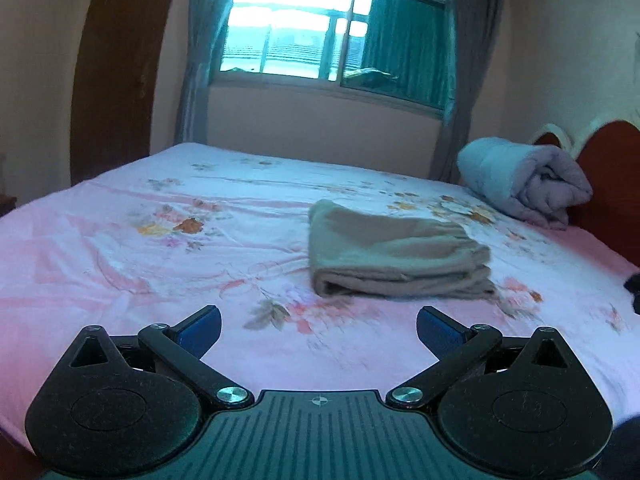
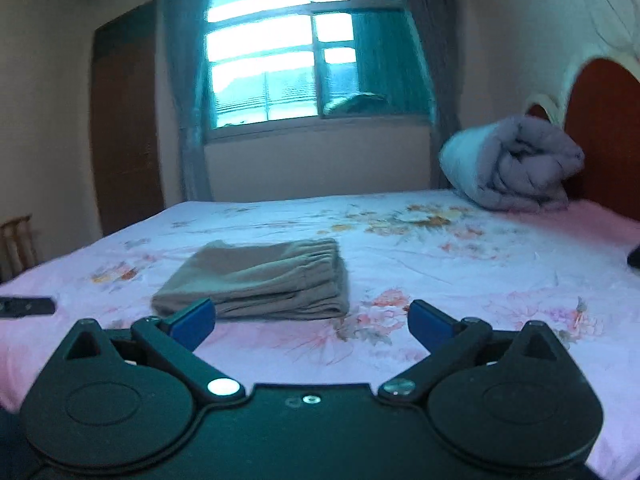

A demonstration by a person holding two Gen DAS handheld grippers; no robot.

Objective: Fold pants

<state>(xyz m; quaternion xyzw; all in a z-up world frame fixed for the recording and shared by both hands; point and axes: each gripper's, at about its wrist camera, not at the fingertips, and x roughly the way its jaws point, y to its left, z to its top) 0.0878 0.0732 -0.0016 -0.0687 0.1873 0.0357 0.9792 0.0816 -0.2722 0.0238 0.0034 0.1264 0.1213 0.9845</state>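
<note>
We see the folded pants (image 1: pixel 394 258) mid-frame on the bed (image 1: pixel 120 248). Both our grippers, left (image 1: pixel 319 330) and right (image 2: pixel 311 322), are spread wide and hold nothing. Only the right view shows a chair (image 2: pixel 16 240) at the left edge.

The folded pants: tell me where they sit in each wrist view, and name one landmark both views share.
Left wrist view: the pants lie on the bed right of centre, beyond the open left gripper.
Right wrist view: the pants lie left of centre, just beyond the open right gripper.
Shared landmark: the rolled quilt by the headboard, at the right of both.
</note>
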